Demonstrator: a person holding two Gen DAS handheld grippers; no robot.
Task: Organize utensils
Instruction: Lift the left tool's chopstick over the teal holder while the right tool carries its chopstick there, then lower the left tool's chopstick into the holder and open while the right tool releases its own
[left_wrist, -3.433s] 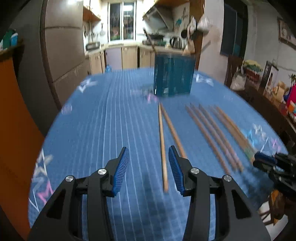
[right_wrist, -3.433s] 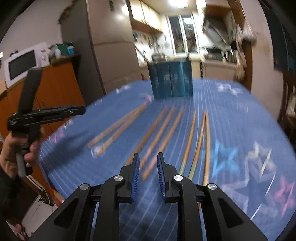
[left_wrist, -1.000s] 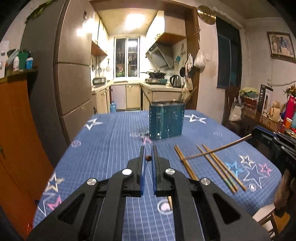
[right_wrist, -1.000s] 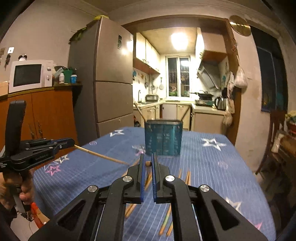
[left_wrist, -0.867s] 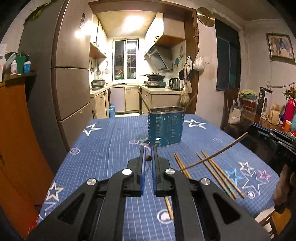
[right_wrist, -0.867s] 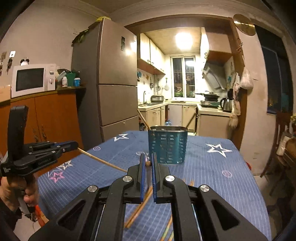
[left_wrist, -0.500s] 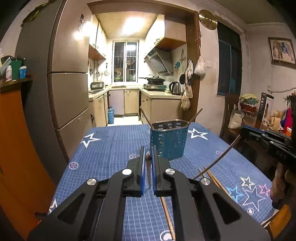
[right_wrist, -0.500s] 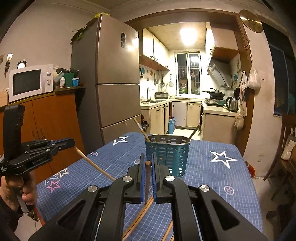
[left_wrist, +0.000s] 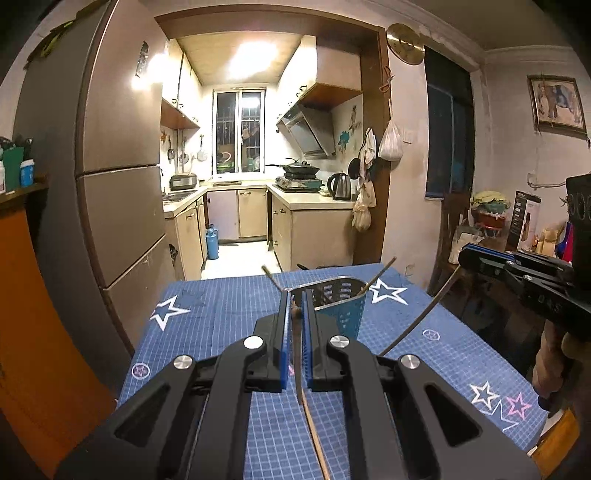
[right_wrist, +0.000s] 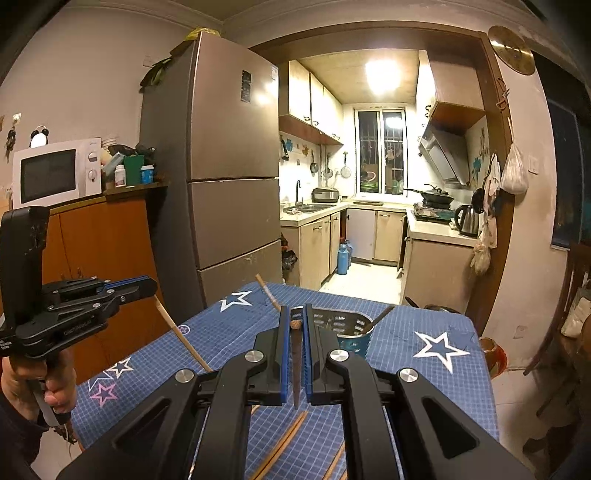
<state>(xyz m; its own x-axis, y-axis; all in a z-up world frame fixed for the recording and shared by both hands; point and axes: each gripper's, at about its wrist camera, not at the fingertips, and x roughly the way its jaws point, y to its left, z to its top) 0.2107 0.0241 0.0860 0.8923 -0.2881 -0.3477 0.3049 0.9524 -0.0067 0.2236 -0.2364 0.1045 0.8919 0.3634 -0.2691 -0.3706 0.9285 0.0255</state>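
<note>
Chopsticks: two already lean in teal holder (left_wrist: 341, 308) at 12 o'clock, left hand-held gripper (left_wrist: 295, 325) and right hand-held gripper (right_wrist: 294, 332) each clamp one chopstick aloft, several more still lie on tabletop (right_wrist: 436, 373) at 6 o'clock.

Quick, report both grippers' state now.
Left gripper: shut on a chopstick.
Right gripper: shut on another chopstick.

Dim warm room, bright ceiling light (right_wrist: 382, 75) glare in kitchen, sharp focus, strong fisheye bending, dark corners
</note>
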